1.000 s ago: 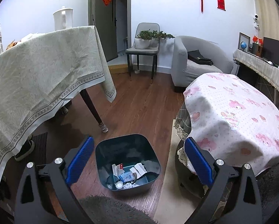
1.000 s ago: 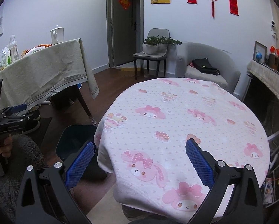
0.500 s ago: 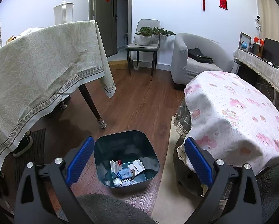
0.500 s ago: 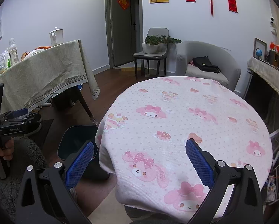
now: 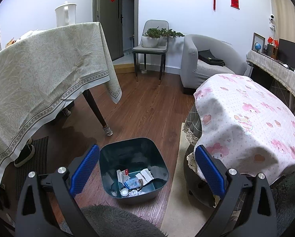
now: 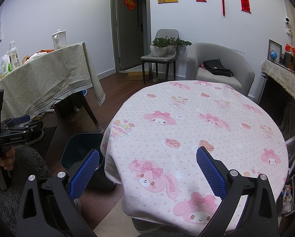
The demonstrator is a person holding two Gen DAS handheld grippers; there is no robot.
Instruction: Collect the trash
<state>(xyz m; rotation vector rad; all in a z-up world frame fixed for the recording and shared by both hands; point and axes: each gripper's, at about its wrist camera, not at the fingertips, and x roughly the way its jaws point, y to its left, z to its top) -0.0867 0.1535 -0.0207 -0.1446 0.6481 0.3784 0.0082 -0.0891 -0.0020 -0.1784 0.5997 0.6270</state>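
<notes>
A dark teal trash bin (image 5: 115, 156) stands on the wood floor beside the round table. It holds several bits of trash (image 5: 134, 181): white card pieces, a blue wrapper, a bottle cap, crumpled paper. My left gripper (image 5: 146, 169) is open and empty, above the bin. My right gripper (image 6: 147, 169) is open and empty over the near edge of the round table with the pink cartoon cloth (image 6: 197, 122). No trash shows on that cloth. The bin (image 6: 78, 148) also shows in the right wrist view, partly hidden by the cloth.
A larger table with a beige cloth (image 5: 38, 75) stands at the left, its leg (image 5: 100, 116) near the bin, a white kettle (image 5: 65, 16) on top. A chair with a plant (image 5: 153, 43) and a grey armchair (image 5: 206, 63) stand at the back. A sideboard (image 5: 282, 71) lines the right wall.
The left gripper has risen and drawn back a little, so the bin sits slightly lower in view. The right gripper has barely moved. Both stay open.
</notes>
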